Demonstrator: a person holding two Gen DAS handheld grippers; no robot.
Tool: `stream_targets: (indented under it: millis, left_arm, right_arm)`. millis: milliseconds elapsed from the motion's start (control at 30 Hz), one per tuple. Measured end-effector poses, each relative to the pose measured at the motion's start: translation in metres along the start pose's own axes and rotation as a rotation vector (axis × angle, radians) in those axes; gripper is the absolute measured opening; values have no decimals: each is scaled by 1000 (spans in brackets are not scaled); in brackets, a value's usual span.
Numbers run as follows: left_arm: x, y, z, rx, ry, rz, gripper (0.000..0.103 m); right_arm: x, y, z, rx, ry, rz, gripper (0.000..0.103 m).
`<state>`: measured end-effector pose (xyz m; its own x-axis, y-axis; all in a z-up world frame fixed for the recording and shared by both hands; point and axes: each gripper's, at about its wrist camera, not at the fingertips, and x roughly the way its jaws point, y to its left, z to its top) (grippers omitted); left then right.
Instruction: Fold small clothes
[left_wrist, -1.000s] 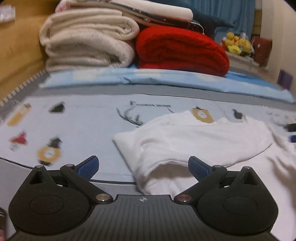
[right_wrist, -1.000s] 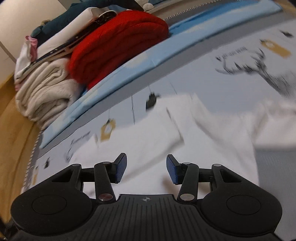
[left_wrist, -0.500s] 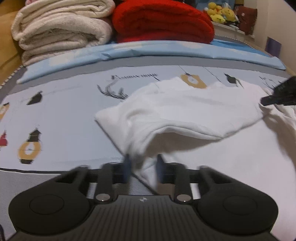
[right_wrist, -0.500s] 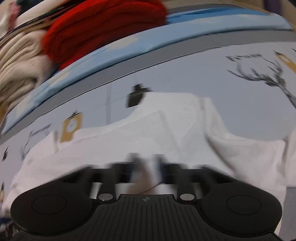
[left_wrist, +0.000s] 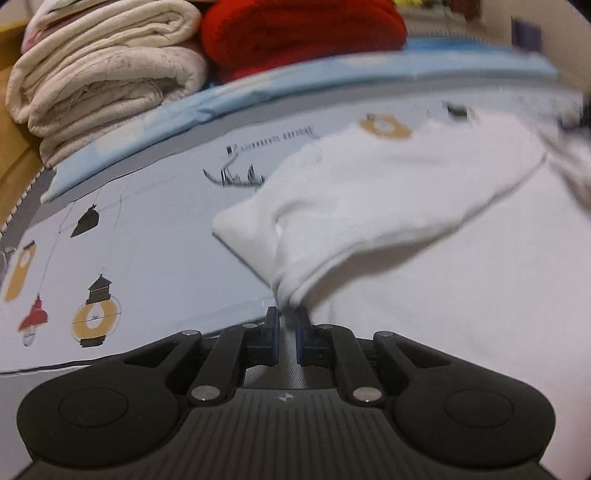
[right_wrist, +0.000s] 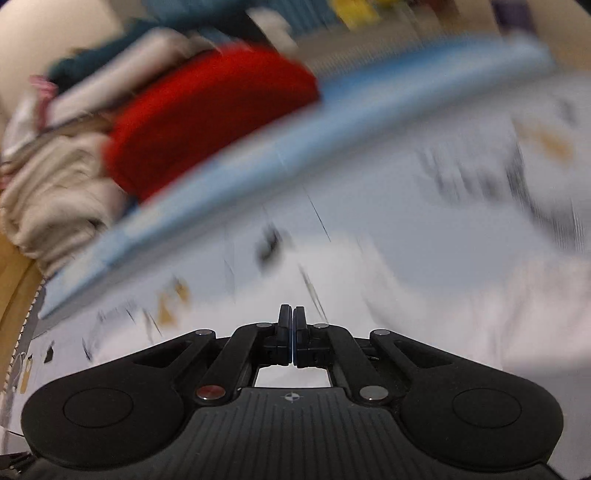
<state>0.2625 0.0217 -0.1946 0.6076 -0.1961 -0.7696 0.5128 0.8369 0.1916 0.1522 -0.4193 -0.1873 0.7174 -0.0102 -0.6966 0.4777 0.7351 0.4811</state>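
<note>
A small white garment (left_wrist: 399, 192) lies on the patterned bed sheet (left_wrist: 147, 229), part of it folded over itself. My left gripper (left_wrist: 286, 317) is shut on a pinched fold of the white garment at its near left corner, and the cloth rises from the blue pads. In the blurred right wrist view the white garment (right_wrist: 480, 317) spreads to the right. My right gripper (right_wrist: 291, 317) has its jaws pressed together above the garment; whether cloth sits between them is hidden by blur.
Folded cream blankets (left_wrist: 103, 77) and a red blanket (left_wrist: 303, 33) are stacked at the back of the bed, behind a light blue sheet band (left_wrist: 295, 92). They also show in the right wrist view (right_wrist: 207, 114). A wooden bed edge (left_wrist: 14, 173) runs along the left.
Both grippers went from wide open to shut. The left one closed on the garment's near corner and lifted it. The right view now swings fast and is blurred.
</note>
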Motion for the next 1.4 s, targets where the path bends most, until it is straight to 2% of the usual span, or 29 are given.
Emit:
stream_targets:
  millis: [67,100,133,167,200,233,300,367,400,433,467,500,600,700,800,867,900,933,967,1000,1033,1067,1100,1167,1267,1300,1333,1367,1400]
  left_arm:
    - [-4,9,3,-72,-31,-36,12]
    - [-4,11,4,-94,-36,-53,18]
    - [-3,12,4,-107,-43,-67,30]
    - [-2,11,4,-114,-47,-72,39]
    - [0,10,4,-125,-50,-74,56]
    - [1,8,4,-132,-59,-77,66]
    - [2,3,7,-130,-61,-65,72]
    - [8,-2,7,-113,-54,-31,71]
    - [10,-5,7,-102,-53,-14,56]
    - [11,-6,7,-89,-56,4,19]
    - [11,-6,7,-77,-57,10,9]
    - [9,-4,8,-77,-70,16,10]
    - [-1,7,11,-106,-98,-5,9]
    - [-5,12,9,-92,-97,-23,9]
    - [1,9,1,-40,-20,-71,9]
    - [6,6,-4,-14,29,-100,12]
    - [6,6,-7,-11,31,-103,15]
    - [3,9,-7,-26,20,-111,32]
    - [0,17,-7,-71,13,-146,49]
    - [-5,28,-7,-141,0,-211,84]
    - [-11,43,-8,-225,-31,-294,102]
    - [-17,55,-8,-289,-71,-335,103]
    - [-23,67,-7,-348,-113,-360,103]
    - [-21,92,-6,-509,-155,-371,103]
    - [19,124,-12,-801,-42,-360,101]
    - [35,131,-14,-872,-8,-372,94]
    - [50,136,-16,-924,19,-393,75]
    - [62,138,-16,-957,36,-423,66]
    - [71,139,-15,-980,45,-454,62]
  right_arm:
    - [9,-3,-2,25,14,6,7]
    - [12,0,-1,17,2,12,16]
    - [15,6,1,-7,-9,19,24]
    - [19,12,3,-39,-14,12,42]
    - [25,21,4,-78,-15,-8,53]
    - [30,24,7,-109,-20,-33,53]
    - [41,29,8,-142,-3,-72,53]
    - [58,26,8,-141,63,-108,51]
    - [63,24,5,-138,91,-101,34]
    - [63,26,2,-156,81,-111,24]
    - [60,30,0,-182,69,-116,19]
    - [53,35,-3,-195,53,-94,5]
    - [28,48,6,-211,-35,-54,4]
    - [-3,37,16,-126,-96,-25,4]
    - [-4,11,1,-74,-70,-78,4]
    - [13,-10,-17,-52,11,-114,5]
    - [23,-19,-25,-42,49,-120,6]
    - [23,-22,-30,-40,9,-101,6]
    - [20,-22,-31,-46,-28,-87,13]
    - [20,-20,-31,-47,-27,-91,24]
    - [19,-19,-30,-36,-17,-89,30]
    - [17,-17,-30,-31,-14,-86,43]
    - [12,-14,-29,-35,-23,-91,49]
    - [-3,-9,-34,-59,-62,-92,50]
    - [-14,0,-45,-85,-55,-67,51]
    - [-14,1,-50,-90,-40,-63,51]
    - [-14,3,-54,-94,-23,-55,51]
    - [-15,5,-58,-96,-9,-45,51]
    - [-15,7,-63,-102,7,-34,51]
